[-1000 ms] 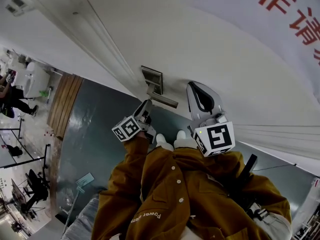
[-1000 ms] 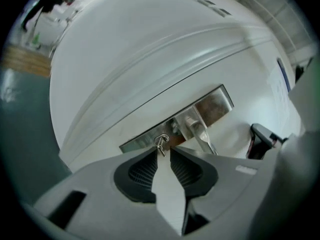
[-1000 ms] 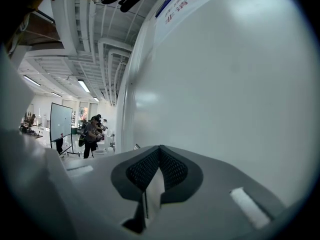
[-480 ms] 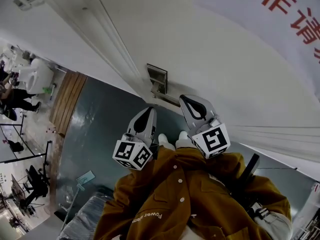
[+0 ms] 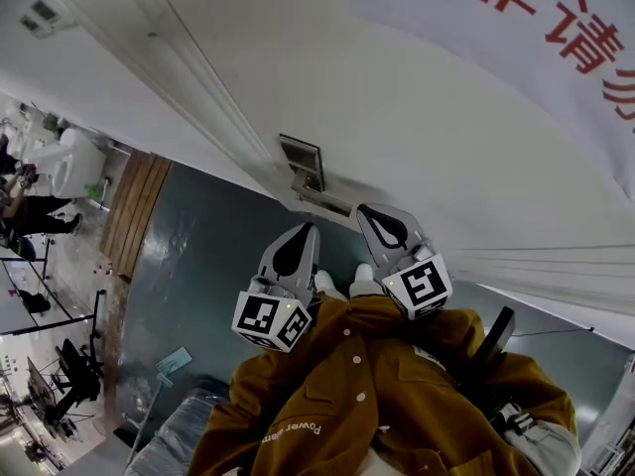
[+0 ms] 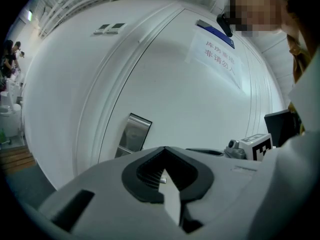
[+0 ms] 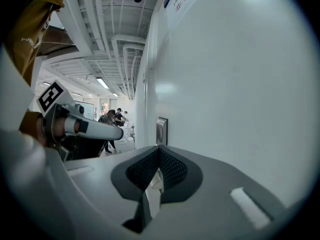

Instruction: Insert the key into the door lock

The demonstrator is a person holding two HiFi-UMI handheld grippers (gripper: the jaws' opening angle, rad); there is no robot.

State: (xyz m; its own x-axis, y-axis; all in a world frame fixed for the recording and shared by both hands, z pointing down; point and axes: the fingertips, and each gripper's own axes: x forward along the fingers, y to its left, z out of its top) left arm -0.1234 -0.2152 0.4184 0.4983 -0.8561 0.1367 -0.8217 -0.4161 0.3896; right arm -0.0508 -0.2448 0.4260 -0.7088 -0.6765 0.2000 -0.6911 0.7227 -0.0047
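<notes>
A steel lock plate (image 5: 301,161) with a lever handle (image 5: 323,202) sits on the white door (image 5: 427,117). In the head view my left gripper (image 5: 306,232) hangs just below the handle, apart from it. My right gripper (image 5: 367,212) is beside the handle's right end. Both point at the door with jaws together. The left gripper view shows the plate (image 6: 134,134) above the left gripper (image 6: 165,151); a small silver bit (image 6: 160,180) shows in the hollow behind the tips. The plate (image 7: 162,130) is far ahead of the right gripper (image 7: 159,151). I see no key.
A paper sign with red characters (image 5: 556,38) hangs on the door at upper right. The door frame (image 5: 189,77) runs diagonally on the left. Beyond it lie a dark floor (image 5: 189,266) and people far off (image 5: 30,206). My brown jacket (image 5: 377,395) fills the lower frame.
My left gripper has drawn back from the handle toward my body and turned so that its marker cube faces the camera. The right gripper has shifted slightly down and left.
</notes>
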